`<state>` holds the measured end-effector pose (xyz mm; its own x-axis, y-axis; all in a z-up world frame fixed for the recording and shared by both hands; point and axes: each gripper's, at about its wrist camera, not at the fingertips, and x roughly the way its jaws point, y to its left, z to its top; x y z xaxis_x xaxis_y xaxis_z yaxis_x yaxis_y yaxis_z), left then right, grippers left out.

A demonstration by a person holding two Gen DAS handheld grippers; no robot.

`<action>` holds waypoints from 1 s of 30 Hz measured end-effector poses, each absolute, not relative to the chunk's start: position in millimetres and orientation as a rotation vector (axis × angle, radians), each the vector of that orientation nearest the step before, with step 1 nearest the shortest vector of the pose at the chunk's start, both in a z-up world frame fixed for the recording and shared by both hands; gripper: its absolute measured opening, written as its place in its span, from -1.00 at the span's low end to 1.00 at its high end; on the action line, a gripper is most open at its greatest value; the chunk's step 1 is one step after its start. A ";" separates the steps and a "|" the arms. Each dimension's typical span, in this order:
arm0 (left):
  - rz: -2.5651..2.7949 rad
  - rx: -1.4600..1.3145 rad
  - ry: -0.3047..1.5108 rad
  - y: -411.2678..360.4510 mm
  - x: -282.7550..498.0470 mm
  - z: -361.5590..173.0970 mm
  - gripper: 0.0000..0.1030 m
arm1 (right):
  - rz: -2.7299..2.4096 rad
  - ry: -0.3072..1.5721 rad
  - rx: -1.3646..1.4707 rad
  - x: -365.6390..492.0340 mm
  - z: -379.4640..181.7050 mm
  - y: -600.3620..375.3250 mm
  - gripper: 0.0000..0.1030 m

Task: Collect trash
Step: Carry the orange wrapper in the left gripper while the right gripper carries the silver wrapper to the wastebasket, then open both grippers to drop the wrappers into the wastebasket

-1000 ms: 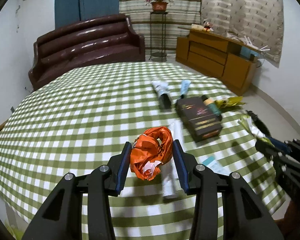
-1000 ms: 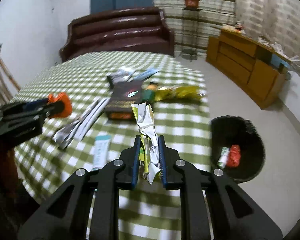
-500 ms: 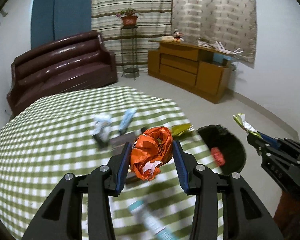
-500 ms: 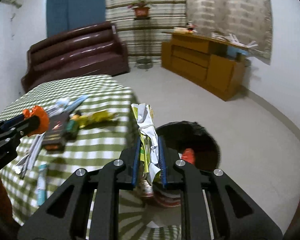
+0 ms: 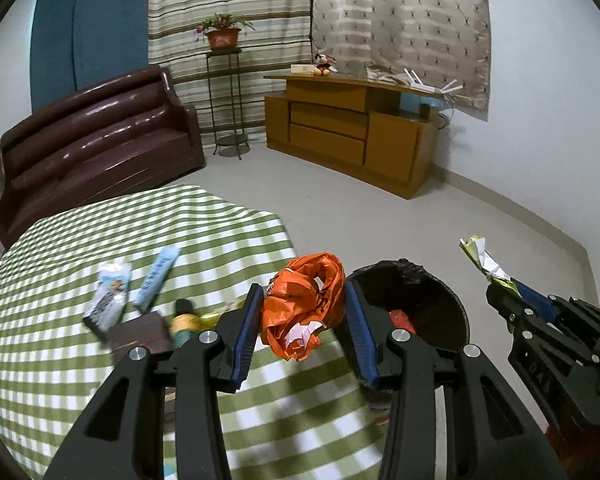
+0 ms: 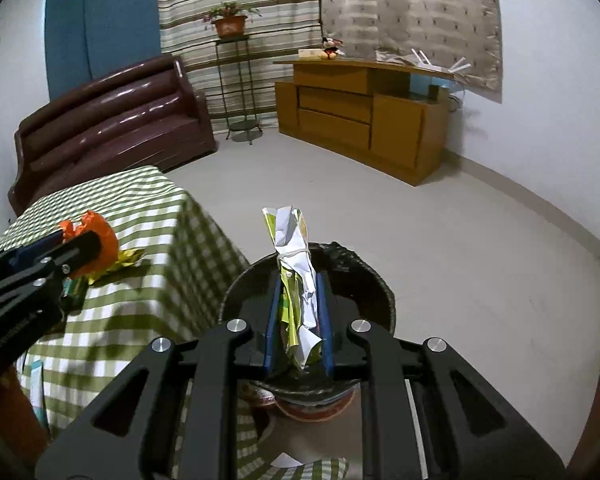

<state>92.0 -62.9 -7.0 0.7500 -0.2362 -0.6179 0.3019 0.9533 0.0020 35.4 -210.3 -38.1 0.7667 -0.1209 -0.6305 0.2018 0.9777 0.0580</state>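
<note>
My left gripper (image 5: pixel 305 322) is shut on a crumpled orange plastic bag (image 5: pixel 306 306), held above the table's right edge beside the black-lined trash bin (image 5: pixel 452 308). Red trash (image 5: pixel 400 317) lies inside the bin. My right gripper (image 6: pixel 299 312) is shut on a crumpled yellow-green and white wrapper (image 6: pixel 296 276), directly over the trash bin (image 6: pixel 376 284). The left wrist view has that wrapper (image 5: pixel 482 258) at the far right, sticking out of the right gripper (image 5: pixel 504 294). In the right wrist view, the left gripper (image 6: pixel 84 246) holds the orange bag (image 6: pixel 100 240) at the left.
On the green checked tablecloth (image 5: pixel 80 248) lie a white packet (image 5: pixel 110 300), a blue tube (image 5: pixel 156 276), a dark box (image 5: pixel 140 334), a small bottle (image 5: pixel 184 322) and a yellow wrapper (image 6: pixel 126 258). A brown sofa (image 5: pixel 92 148), plant stand (image 5: pixel 226 100) and wooden cabinet (image 5: pixel 352 136) stand beyond open floor.
Both grippers swung right from over the table toward the bin, each still gripping its trash. The right one now hangs over the bin; the left has reached the table's edge.
</note>
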 end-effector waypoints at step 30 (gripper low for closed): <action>-0.310 0.204 0.734 -126.2 134.2 -37.5 -0.16 | -0.233 0.713 0.207 65.7 -64.0 -255.2 -0.66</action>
<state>134.2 -126.2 -37.5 0.7001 -0.2052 -0.6839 0.3466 0.9351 0.0742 65.7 -255.2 -64.0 0.7326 -0.1406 -0.6660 0.2807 0.9538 0.1075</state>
